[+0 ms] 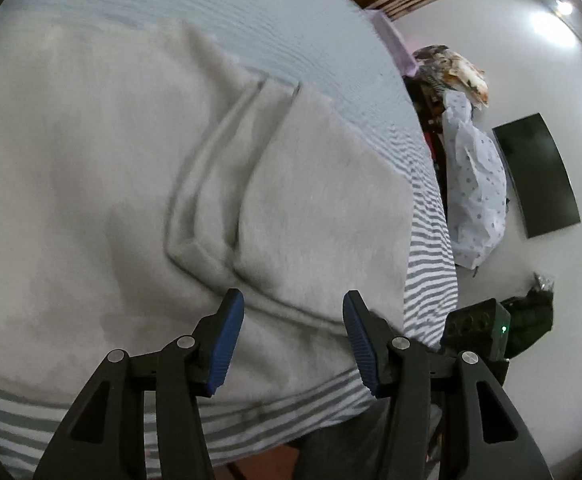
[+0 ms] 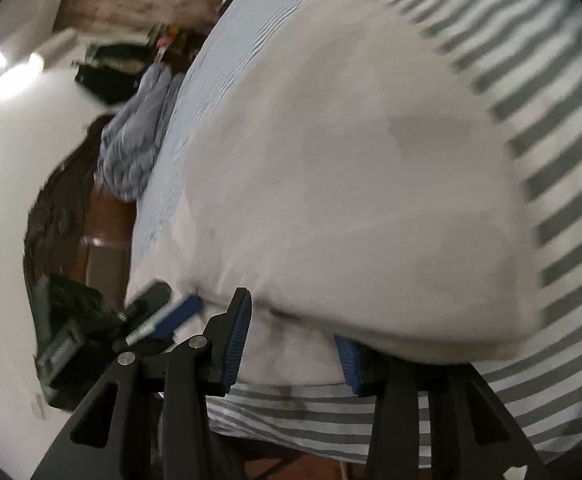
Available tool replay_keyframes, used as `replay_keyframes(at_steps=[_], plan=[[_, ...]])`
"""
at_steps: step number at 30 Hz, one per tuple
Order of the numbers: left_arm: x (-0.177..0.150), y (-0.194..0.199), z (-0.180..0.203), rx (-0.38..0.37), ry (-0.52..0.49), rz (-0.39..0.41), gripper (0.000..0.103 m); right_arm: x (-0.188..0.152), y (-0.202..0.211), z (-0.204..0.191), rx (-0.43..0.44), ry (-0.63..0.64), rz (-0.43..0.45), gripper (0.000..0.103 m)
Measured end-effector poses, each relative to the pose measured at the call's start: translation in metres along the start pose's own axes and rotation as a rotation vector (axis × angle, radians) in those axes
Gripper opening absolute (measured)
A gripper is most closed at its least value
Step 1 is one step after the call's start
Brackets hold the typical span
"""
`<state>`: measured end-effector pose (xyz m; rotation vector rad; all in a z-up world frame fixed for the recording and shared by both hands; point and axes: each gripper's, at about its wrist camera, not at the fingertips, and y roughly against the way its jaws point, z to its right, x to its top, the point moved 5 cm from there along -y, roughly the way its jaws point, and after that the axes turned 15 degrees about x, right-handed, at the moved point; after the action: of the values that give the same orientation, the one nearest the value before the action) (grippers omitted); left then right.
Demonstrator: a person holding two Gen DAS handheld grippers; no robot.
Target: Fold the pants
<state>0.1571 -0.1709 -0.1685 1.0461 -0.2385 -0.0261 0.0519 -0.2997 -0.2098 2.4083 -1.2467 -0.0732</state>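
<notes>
Pale grey pants [image 1: 131, 184] lie spread on the striped bed [image 1: 431, 272], left gripper [image 1: 293, 340] wide and empty above them, right gripper [image 2: 295, 344] wide, fabric draped over one finger.

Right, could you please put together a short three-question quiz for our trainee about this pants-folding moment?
1. True or false: the left tool has its fingers spread apart above the light grey pants.
2. Multiple choice: what do the pants lie on? A) a bare wooden floor B) a grey-and-white striped sheet C) a glass table
3. Fill in: in the right wrist view, the right tool sits at the near edge of the pants, and a fold of cloth partly ______ one blue pad.

Key: 1 true; 2 B; 3 covers.
</notes>
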Motion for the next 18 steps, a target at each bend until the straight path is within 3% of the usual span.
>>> replay_keyframes(at_steps=[6, 14, 18], plan=[[-0.005, -0.014, 0.009, 0.035, -0.007, -0.008, 0.053, 0.012, 0.015, 0.018, 0.078, -0.1, 0.064, 0.034], [0.013, -0.024, 0.004, 0.005, 0.144, 0.004, 0.053, 0.014, 0.029, 0.028, 0.076, -0.101, 0.073, 0.031], [0.026, -0.021, 0.0, 0.03, 0.161, 0.06, 0.053, 0.015, 0.046, 0.04, 0.073, -0.14, 0.103, 0.031]])
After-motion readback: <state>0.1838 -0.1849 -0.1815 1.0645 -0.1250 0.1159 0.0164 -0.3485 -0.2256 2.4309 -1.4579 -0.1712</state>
